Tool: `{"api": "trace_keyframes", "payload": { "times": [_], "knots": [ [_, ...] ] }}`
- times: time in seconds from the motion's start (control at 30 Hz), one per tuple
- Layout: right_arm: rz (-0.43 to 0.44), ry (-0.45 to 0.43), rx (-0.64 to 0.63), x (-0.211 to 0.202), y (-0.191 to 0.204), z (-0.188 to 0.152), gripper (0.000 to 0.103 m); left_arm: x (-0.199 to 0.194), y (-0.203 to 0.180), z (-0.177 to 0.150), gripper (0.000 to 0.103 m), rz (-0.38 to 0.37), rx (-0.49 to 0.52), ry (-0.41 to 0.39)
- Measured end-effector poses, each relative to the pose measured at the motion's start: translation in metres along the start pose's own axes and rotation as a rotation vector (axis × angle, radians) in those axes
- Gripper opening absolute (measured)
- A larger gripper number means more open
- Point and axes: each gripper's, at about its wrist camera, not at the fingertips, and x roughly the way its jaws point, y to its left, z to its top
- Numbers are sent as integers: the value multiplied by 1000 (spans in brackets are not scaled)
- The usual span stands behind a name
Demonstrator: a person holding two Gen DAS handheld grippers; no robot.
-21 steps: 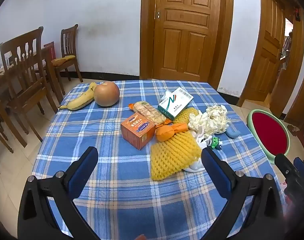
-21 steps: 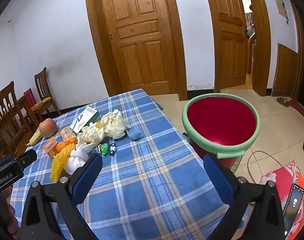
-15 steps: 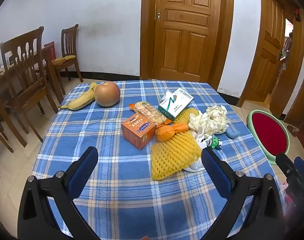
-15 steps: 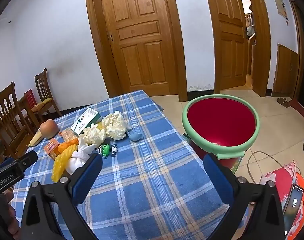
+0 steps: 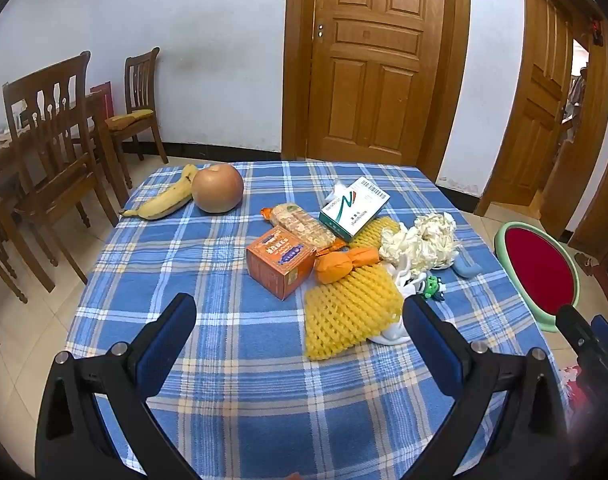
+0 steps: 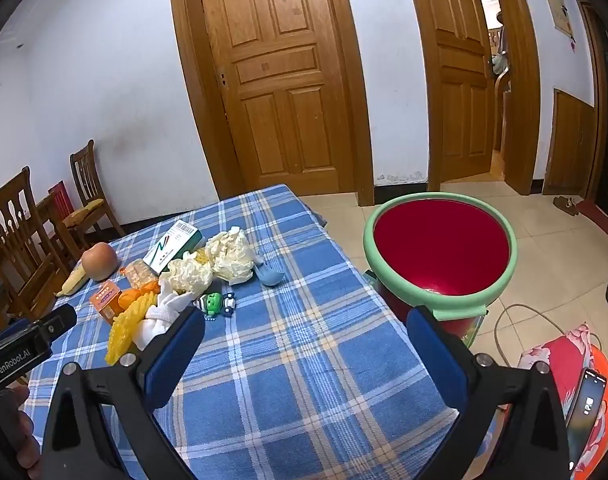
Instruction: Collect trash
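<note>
White walls and brown wooden doors stand behind the table with the blue checked cloth [image 5: 208, 264], which fills the near part of both views. Compared with the pictures from a moment ago, almost nothing has changed: the left view has only drifted a little, so the pile sits slightly more to the right, and no item has left its place. I judge that collecting has not started yet and both grippers are only approaching.

The left gripper [image 5: 300, 326] is spread wide and holds nothing; it hangs over the near cloth, just before the yellow foam fruit net [image 5: 350, 314]. The right gripper [image 6: 306, 340] is also released and empty, above the right edge of the table.

The trash lies in the middle: crumpled white paper balls [image 5: 420, 238], the orange cardboard box [image 5: 280, 262], a white and green carton [image 5: 354, 208]. A yellow banana [image 5: 164, 200] and a round brown-red fruit [image 5: 218, 188] lie far left, well apart from the pile. The red bucket with green rim [image 6: 440, 248] waits on the floor beside the table, on the right.
</note>
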Motion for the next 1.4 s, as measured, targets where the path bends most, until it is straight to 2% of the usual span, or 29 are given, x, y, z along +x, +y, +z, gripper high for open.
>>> {"api": "trace_keyframes", "payload": {
  "times": [1.4],
  "knots": [
    [3, -2, 8, -2, -2, 1, 103, 0, 2, 1, 101, -4, -6, -1]
  ]
}}
